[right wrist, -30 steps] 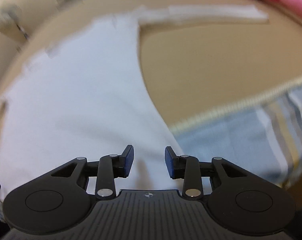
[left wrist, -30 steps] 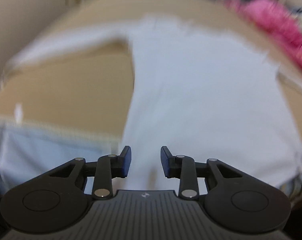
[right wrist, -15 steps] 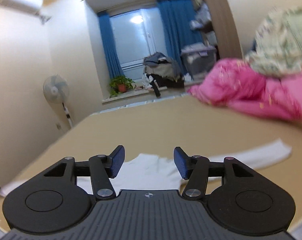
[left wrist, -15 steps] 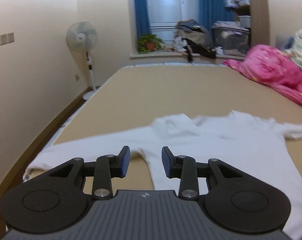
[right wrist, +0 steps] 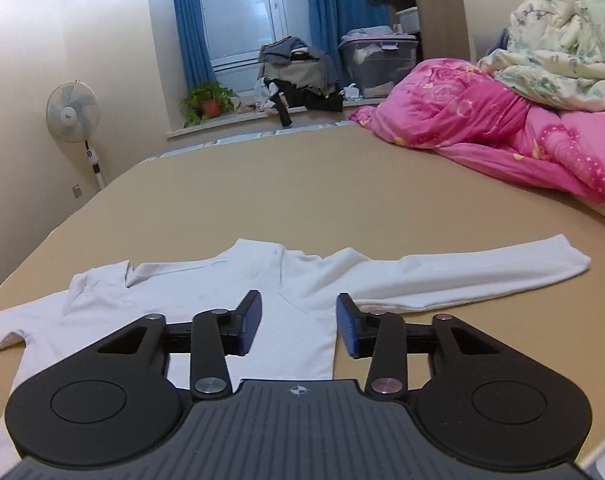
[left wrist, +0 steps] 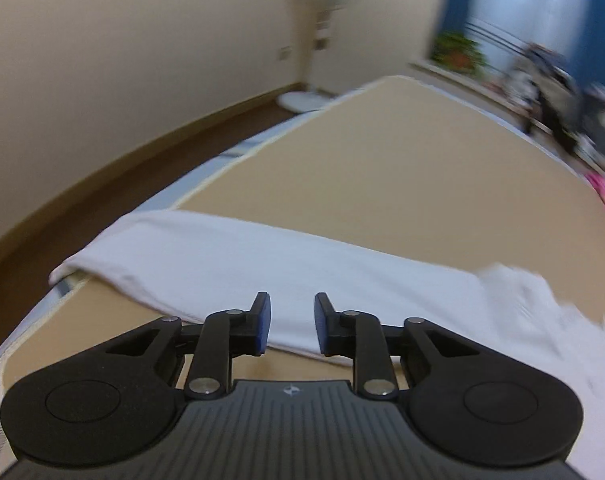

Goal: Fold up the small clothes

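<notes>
In the left wrist view, the left gripper [left wrist: 288,322] hovered with its fingers [left wrist: 261,322] narrowly parted and holding nothing, just above one sleeve of the white shirt [left wrist: 238,264], which lay flat across the tan bed [left wrist: 402,184] near its edge. In the right wrist view, the right gripper [right wrist: 298,326] had its fingers [right wrist: 249,320] spread wide and empty over the white shirt [right wrist: 206,296], spread flat with sleeves extended, well apart from the pink quilt [right wrist: 502,136].

Bare bed [right wrist: 302,200] beyond shirt [right wrist: 302,308]; pink quilt [right wrist: 502,136] probably blocks right.
</notes>
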The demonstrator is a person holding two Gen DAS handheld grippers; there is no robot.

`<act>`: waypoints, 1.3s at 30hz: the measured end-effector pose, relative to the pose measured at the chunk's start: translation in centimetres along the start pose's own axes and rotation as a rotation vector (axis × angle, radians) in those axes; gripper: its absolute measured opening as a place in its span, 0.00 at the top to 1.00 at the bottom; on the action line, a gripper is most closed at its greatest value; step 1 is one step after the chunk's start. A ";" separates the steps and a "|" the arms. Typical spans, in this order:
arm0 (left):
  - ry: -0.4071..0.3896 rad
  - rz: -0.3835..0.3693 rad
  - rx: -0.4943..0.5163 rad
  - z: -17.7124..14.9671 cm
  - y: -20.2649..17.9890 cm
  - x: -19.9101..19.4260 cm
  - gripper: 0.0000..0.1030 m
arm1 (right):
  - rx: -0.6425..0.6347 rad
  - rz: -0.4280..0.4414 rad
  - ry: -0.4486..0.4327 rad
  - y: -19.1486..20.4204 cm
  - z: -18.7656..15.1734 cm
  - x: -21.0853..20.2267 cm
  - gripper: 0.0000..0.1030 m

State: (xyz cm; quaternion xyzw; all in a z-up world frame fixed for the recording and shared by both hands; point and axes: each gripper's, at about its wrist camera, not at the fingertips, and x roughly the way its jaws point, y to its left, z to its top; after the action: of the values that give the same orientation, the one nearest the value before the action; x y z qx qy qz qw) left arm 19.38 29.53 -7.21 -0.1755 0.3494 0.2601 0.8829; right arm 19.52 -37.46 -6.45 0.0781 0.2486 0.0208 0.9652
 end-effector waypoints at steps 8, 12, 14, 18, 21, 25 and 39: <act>0.116 0.119 -0.382 2.9 12.0 4.9 0.61 | 0.050 -0.014 0.057 0.0 -0.3 1.8 0.65; 0.126 0.123 -0.506 3.1 15.4 4.8 0.61 | 0.000 0.006 0.122 0.9 -0.7 3.2 0.64; 0.126 0.124 -0.536 3.2 16.2 4.8 0.61 | -0.053 -0.006 0.167 1.8 -1.3 3.8 0.64; 0.130 0.133 -0.542 3.3 16.3 4.7 0.61 | -0.146 -0.021 0.202 3.1 -2.1 4.1 0.64; 0.125 0.136 -0.536 3.3 16.5 4.9 0.61 | -0.165 -0.023 0.213 3.4 -2.4 3.9 0.64; 0.125 0.131 -0.538 3.1 16.4 5.3 0.61 | -0.167 -0.036 0.226 3.1 -2.6 3.6 0.64; 0.042 0.235 -0.435 3.7 13.7 5.2 0.97 | -0.174 -0.053 0.280 3.3 -3.6 2.0 0.64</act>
State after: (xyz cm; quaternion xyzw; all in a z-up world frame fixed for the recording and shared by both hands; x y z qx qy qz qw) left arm 16.60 44.09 -10.04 -0.3252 0.3216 0.4264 0.7804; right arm 19.48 -33.56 -9.99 -0.0160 0.3799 0.0276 0.9245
